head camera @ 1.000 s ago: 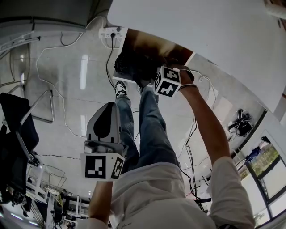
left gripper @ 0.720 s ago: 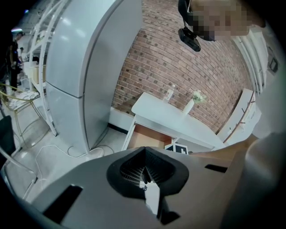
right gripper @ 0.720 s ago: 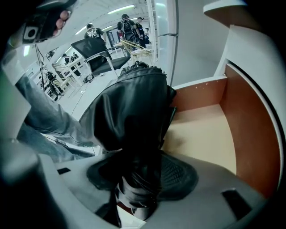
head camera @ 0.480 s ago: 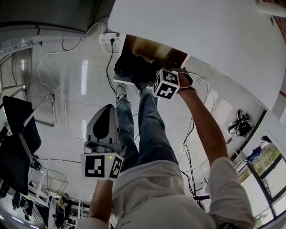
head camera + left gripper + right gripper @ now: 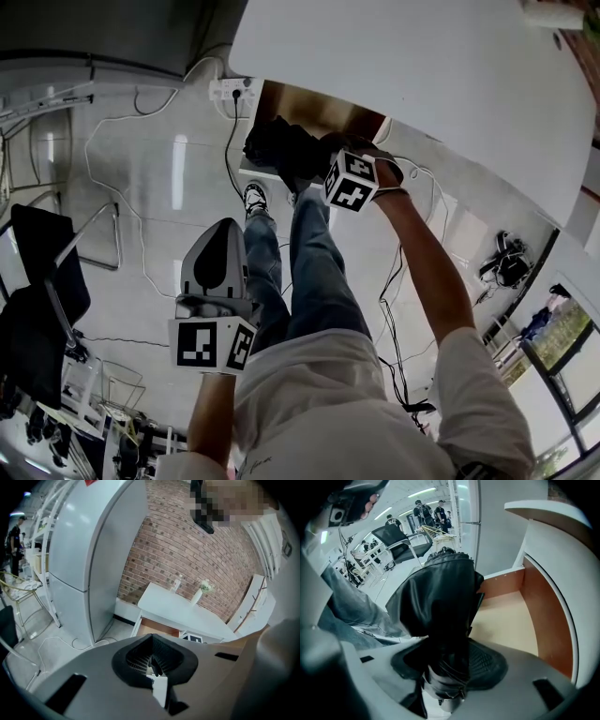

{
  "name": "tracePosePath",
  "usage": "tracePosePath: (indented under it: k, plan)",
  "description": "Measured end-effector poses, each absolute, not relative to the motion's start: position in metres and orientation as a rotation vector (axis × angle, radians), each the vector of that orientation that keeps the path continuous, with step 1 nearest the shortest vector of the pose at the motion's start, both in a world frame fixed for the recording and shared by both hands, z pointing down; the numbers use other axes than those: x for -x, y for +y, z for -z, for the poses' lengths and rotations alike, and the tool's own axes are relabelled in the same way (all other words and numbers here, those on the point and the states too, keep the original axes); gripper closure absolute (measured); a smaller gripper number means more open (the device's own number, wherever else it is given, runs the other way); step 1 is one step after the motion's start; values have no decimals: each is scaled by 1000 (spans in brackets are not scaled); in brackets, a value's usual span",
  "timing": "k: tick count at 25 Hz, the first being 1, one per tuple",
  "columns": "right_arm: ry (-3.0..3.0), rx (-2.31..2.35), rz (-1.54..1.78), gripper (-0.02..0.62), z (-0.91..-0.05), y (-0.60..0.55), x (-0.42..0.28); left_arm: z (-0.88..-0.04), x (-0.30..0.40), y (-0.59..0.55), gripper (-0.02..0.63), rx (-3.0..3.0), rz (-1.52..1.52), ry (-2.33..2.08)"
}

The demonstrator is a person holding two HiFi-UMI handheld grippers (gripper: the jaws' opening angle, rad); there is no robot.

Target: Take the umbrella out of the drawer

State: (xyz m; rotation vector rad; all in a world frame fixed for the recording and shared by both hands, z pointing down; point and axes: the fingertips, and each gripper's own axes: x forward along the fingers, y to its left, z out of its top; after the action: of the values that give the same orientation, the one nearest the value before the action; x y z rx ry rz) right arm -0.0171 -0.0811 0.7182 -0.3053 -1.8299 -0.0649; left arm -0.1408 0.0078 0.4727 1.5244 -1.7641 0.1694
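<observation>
My right gripper [image 5: 314, 169] is shut on a folded black umbrella [image 5: 279, 148], which hangs just over the open drawer [image 5: 323, 105] under the white table [image 5: 422, 84]. In the right gripper view the umbrella [image 5: 440, 606] fills the space between the pads, its strapped lower end clamped at my right gripper [image 5: 450, 667], with the drawer's wooden inside [image 5: 508, 620] behind it. My left gripper [image 5: 223, 253] floats apart over the floor, lower left, shut with nothing in it. The left gripper view shows my left gripper [image 5: 152, 663] pointing toward the drawer [image 5: 157, 628].
The person's jeans-clad legs [image 5: 314, 262] stand in front of the drawer. A power strip [image 5: 234, 89] and cables lie on the glossy floor, a black chair [image 5: 37, 281] stands at the left and a dark bag [image 5: 511, 258] at the right. A grey fridge [image 5: 89, 550] stands beside the table.
The right gripper has lifted the umbrella a little higher above the drawer. The left gripper has risen slightly too, still holding nothing.
</observation>
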Motion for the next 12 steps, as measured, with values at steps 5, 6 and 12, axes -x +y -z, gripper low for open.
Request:
tracePosePath:
  k: [5, 6, 12]
  plan:
    - [-1850, 283, 44, 360, -705, -80, 18, -463, 143, 9, 589, -1535, -174, -1777]
    - [-1852, 282, 42, 360, -702, -80, 18, -462, 143, 9, 589, -1537, -176, -1778]
    - [-1864, 256, 18, 360, -688, -81, 13, -459, 147, 16, 589, -1546, -201, -1771]
